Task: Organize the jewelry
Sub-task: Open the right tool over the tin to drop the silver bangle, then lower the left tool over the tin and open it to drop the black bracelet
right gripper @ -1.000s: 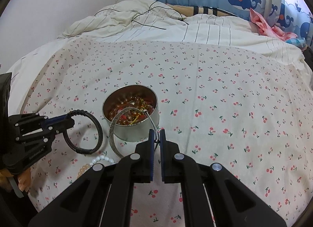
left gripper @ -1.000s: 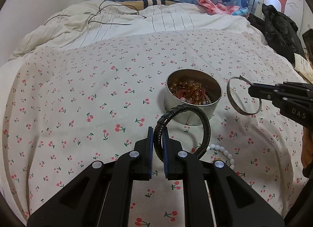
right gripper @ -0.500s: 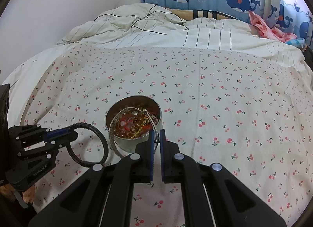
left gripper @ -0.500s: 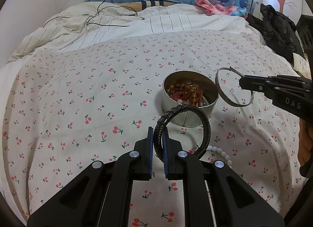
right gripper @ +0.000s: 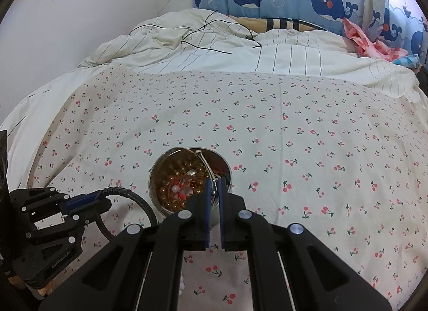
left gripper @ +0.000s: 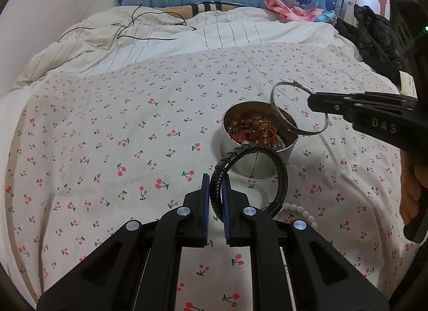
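Silver bangle [left gripper: 298, 109]: thin metal hoop, pinched at its rim between the closed jaws of the right gripper [right gripper: 213, 190], held on edge in the air. From the left wrist view its lower arc hangs over the far right rim of the tin [left gripper: 256, 161]; from the right wrist view the hoop lies directly over the tin's mouth. The coming drop looks to be straight down.

Black braided bracelet [left gripper: 251, 177]: clamped in the closed left gripper [left gripper: 214, 204], loop upright, just on the near side of the tin, apparently next in line.

Tin: open, round, already part-filled with amber beads [left gripper: 251, 130] and red pieces; stands on the cherry-print sheet [left gripper: 120, 137].

White bead bracelet [left gripper: 302, 212]: loose on the sheet, near the tin, beside the left gripper.

Room: open bedding all round the tin; the right gripper is nearer its opening.
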{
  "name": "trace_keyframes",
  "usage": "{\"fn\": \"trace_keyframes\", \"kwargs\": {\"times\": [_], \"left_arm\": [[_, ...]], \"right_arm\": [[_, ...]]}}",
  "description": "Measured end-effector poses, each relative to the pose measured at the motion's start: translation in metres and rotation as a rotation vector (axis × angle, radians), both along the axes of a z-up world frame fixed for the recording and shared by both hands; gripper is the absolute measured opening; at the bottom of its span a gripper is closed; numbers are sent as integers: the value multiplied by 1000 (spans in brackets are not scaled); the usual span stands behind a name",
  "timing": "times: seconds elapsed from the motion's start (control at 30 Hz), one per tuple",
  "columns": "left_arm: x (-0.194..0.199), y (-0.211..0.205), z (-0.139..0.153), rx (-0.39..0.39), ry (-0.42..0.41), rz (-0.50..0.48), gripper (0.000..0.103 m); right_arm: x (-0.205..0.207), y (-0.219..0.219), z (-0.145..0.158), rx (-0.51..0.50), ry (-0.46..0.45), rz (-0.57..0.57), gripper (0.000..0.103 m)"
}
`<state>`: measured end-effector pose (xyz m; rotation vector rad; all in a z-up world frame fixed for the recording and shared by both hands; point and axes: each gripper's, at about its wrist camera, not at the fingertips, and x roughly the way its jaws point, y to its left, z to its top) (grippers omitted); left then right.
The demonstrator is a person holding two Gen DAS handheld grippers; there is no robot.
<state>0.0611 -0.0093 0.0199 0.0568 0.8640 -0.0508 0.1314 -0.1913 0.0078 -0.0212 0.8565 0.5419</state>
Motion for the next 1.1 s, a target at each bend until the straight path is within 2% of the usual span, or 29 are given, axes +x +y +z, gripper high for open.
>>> {"fn": "trace_keyframes", "kwargs": {"times": [0.13,0.23,0.53,0.93,0.97,1.0,1.03,1.07,1.1], "left_arm": [[2,4,1,-18,7,-6,8],[6,18,5,-89,22,0,8],[21,78,17,-209,4,127,8],[36,63,14,-243,12,83,8],[36,59,13,-237,13,75,8],[37,57,13,-232,15,70,8],[39,53,12,-228,18,63,8],[41,50,12,-228,23,56,8],[44,45,11,-230,30,47,8]], "right_arm": [[4,4,-1,-7,-5,-6,6],[8,10,-3,-34,-19,-13,6],[16,22,-14,-103,-41,-10,6],[17,48,-39,-193,-22,69,8],[17,45,-38,-184,-26,57,15],[18,37,-35,-163,-36,31,30],[18,27,-31,-139,-52,0,38],[18,20,-27,-121,-65,-25,44],[19,12,-24,-105,-69,-45,44]]}}
